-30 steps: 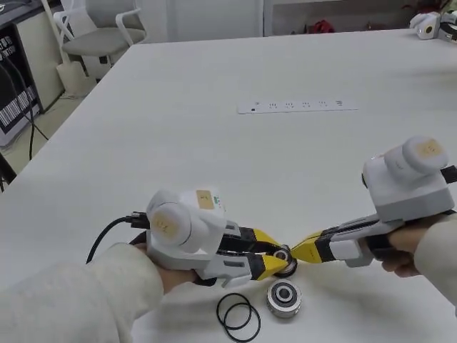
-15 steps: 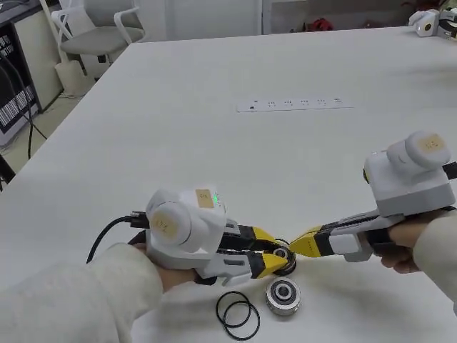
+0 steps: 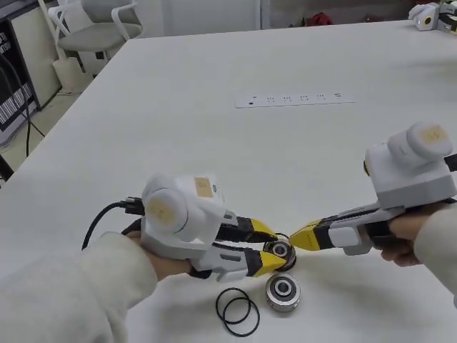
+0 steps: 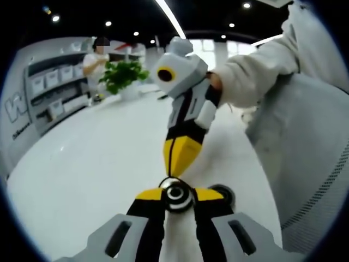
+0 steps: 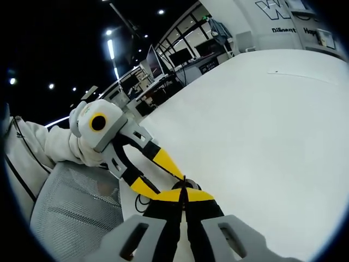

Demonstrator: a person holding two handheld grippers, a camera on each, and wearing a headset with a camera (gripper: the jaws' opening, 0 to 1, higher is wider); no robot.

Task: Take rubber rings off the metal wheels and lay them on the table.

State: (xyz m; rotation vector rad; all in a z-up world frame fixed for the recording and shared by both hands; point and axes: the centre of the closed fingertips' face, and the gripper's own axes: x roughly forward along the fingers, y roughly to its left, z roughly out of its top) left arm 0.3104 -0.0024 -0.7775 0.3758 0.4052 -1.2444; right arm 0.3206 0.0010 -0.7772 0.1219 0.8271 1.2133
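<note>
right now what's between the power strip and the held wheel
Nothing: the head view shows bare table from the power strip down to the wheel held in the left gripper.

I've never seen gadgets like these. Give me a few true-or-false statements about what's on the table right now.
1. Two rubber rings lie on the table. True.
2. The left gripper clamps a metal wheel. True.
3. The right gripper is wide open. False: its jaws are together, tips by the held wheel.
4. The second wheel sits on the power strip. False: it lies beside the rings, far from the strip.
</note>
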